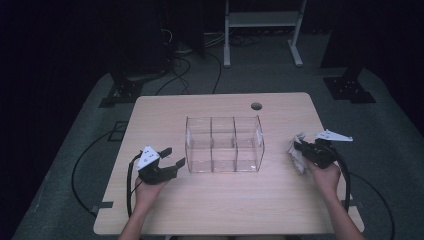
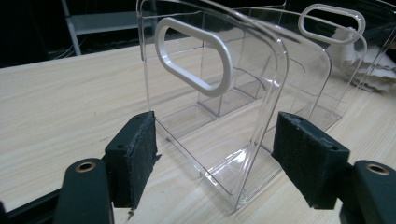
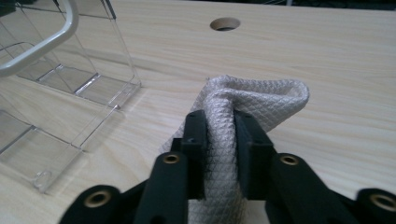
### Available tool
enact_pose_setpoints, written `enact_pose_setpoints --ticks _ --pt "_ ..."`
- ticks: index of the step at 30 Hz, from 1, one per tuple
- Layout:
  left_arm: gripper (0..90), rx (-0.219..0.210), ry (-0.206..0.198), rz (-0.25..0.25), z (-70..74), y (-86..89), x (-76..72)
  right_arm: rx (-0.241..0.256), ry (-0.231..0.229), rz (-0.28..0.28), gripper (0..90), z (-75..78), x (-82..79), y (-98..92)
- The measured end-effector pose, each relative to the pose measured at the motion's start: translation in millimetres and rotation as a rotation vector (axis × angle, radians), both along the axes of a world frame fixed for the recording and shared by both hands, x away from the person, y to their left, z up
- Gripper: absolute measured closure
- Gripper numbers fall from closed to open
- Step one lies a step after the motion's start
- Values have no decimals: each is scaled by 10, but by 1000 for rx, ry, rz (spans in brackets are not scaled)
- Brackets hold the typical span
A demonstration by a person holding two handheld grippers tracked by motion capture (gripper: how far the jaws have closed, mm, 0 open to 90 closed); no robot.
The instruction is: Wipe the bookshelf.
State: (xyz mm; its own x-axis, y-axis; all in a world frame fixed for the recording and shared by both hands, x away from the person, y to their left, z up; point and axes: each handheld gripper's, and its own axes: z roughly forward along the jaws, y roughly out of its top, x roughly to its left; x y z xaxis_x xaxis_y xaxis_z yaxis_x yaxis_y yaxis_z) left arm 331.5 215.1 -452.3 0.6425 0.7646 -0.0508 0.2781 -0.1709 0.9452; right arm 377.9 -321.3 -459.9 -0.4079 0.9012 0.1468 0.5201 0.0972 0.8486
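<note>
Your right gripper point(image 3: 219, 135) is clenched on a pale waffle-weave cloth point(image 3: 252, 100), folds bunched between its jaws, just right of the clear plastic compartment organiser point(image 1: 224, 144). Your left gripper point(image 2: 215, 158) is released, jaws spread either side of the organiser's left end wall, not touching it.

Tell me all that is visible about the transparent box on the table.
The transparent box looks like clear hard plastic. Thin walls divide it into several open compartments, and none shows anything inside. Each end wall has a white oval handle opening. It stands upright, flat on the wooden table, near its middle. The open left gripper straddles one end wall without touching it. The cloth lies apart.
</note>
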Motion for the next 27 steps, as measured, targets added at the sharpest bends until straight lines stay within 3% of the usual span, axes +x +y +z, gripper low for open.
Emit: enact_pose_setpoints --ticks 4,8,27 --pt "282 -8 7 -4 -24 2 -8 33 34 28 650 -73 123 78" --pt "260 -3 10 0 -39 17 -16 24 42 46 608 -107 139 134" --pt "205 10 16 17 -96 19 -48 67 51 96 523 -131 -48 145"
